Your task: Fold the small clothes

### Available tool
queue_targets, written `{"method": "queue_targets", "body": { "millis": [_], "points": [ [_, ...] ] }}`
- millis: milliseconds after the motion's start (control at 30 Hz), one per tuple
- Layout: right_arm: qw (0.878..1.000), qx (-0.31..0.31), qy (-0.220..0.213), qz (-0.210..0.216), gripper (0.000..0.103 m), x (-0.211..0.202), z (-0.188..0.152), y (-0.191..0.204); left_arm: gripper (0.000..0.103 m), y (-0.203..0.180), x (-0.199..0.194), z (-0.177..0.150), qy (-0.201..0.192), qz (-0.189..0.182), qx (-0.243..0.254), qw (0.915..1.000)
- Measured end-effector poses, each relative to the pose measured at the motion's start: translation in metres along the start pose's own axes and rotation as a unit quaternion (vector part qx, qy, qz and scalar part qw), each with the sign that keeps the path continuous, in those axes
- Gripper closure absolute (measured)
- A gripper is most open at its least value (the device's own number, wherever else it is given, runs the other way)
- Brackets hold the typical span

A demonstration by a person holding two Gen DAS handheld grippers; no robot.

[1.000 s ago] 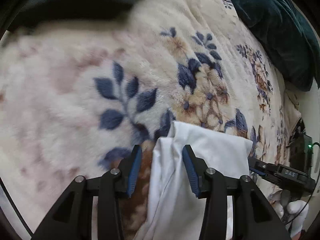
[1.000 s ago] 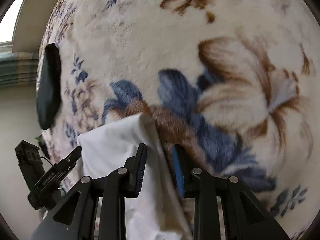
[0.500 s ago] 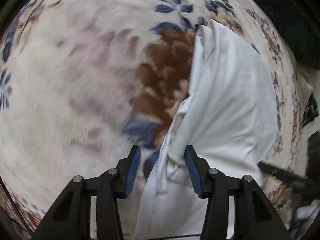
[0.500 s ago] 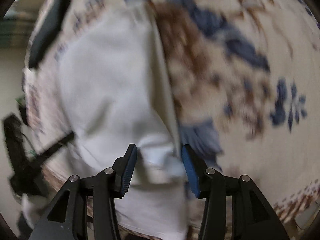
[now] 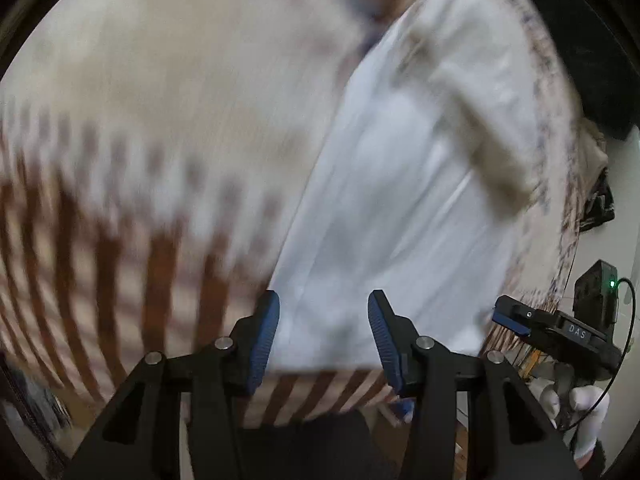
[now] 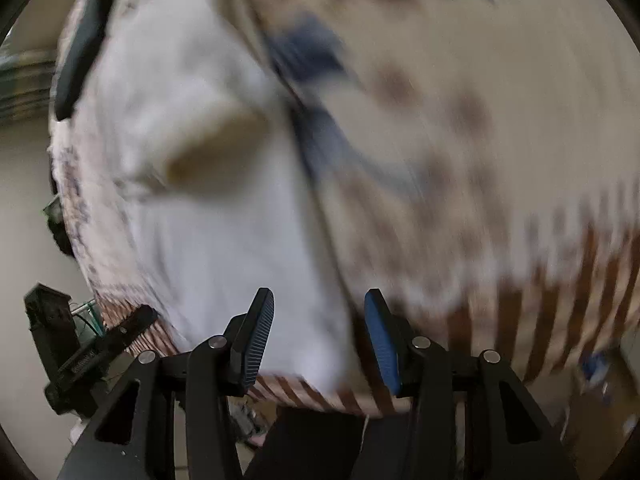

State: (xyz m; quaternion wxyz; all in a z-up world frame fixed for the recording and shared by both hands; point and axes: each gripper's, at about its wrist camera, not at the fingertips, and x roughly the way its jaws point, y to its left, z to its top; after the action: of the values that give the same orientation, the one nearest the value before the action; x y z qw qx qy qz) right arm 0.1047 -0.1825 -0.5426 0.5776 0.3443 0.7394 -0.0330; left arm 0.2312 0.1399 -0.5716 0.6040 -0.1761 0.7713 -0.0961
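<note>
Fingers on the left gripper (image 5: 323,334) are spread, gripping nothing; the white garment (image 5: 408,184) lies on the bed's floral blanket (image 5: 160,120), long axis running straight ahead and up-right. Right view: right gripper (image 6: 319,336) also parted and empty, garment ahead and slightly left, near hem between both grippers.

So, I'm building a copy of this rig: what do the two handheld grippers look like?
Both match: the left gripper and the right gripper have black angular plastic fingers with silver pivot screws and ribbed blue pads. Seen from the left wrist, the right gripper's body carries a white "DAS" label, a green light and a thin black cable.
</note>
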Motion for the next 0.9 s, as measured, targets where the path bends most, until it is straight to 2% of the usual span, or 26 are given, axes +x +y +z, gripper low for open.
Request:
{"method": "queue_targets", "body": {
  "millis": [67, 233, 267, 300, 333, 367, 400, 567, 633, 700, 800, 867, 900],
  "points": [
    [0.999, 0.029, 0.025, 0.018, 0.053, 0.021, -0.020, -0.018, 0.060, 0.010, 0.014, -0.011, 0.006, -0.007, -0.018, 0.9998],
    [0.994, 0.064, 0.021, 0.089, 0.053, 0.044, -0.030, -0.031, 0.060, -0.001, 0.016, -0.016, -0.020, -0.019, -0.005, 0.9996],
    [0.991, 0.073, 0.018, 0.109, 0.053, 0.047, -0.029, -0.034, 0.062, -0.007, 0.014, -0.017, -0.032, -0.025, 0.006, 0.9992],
    [0.988, 0.080, 0.015, 0.131, 0.055, 0.049, -0.030, -0.036, 0.073, -0.009, 0.013, -0.022, -0.041, -0.031, 0.016, 0.9986],
    [0.986, 0.080, 0.014, 0.145, 0.072, 0.045, -0.030, -0.043, 0.094, -0.016, 0.012, -0.024, -0.047, -0.036, 0.023, 0.9980],
    [0.986, 0.079, 0.013, 0.146, 0.087, 0.041, -0.029, -0.045, 0.098, -0.021, 0.011, -0.025, -0.051, -0.043, 0.028, 0.9974],
    [0.986, 0.077, 0.012, 0.148, 0.097, 0.040, -0.031, -0.045, 0.098, -0.026, 0.010, -0.025, -0.055, -0.050, 0.028, 0.9968],
    [0.975, 0.082, 0.011, 0.206, 0.097, 0.026, -0.042, -0.029, 0.098, -0.039, -0.023, -0.017, -0.085, -0.127, 0.000, 0.9883],
    [0.969, 0.085, 0.011, 0.230, 0.098, 0.012, -0.041, -0.024, 0.098, -0.043, -0.045, -0.009, -0.102, -0.145, -0.003, 0.9841],
    [0.966, 0.075, 0.003, 0.248, 0.098, -0.004, -0.035, -0.012, 0.098, -0.052, -0.062, 0.002, -0.114, -0.150, 0.001, 0.9820],
    [0.965, 0.054, -0.007, 0.255, 0.098, -0.024, -0.023, 0.004, 0.095, -0.047, -0.065, 0.012, -0.115, -0.123, 0.011, 0.9856],
    [0.971, 0.035, -0.017, 0.235, 0.098, -0.032, -0.014, 0.009, 0.075, -0.018, -0.046, 0.018, -0.069, -0.112, -0.037, 0.9906],
    [0.972, 0.032, -0.018, 0.231, 0.098, -0.032, -0.011, 0.011, 0.061, -0.004, -0.038, 0.018, -0.050, -0.124, -0.060, 0.9891]
  ]
}}
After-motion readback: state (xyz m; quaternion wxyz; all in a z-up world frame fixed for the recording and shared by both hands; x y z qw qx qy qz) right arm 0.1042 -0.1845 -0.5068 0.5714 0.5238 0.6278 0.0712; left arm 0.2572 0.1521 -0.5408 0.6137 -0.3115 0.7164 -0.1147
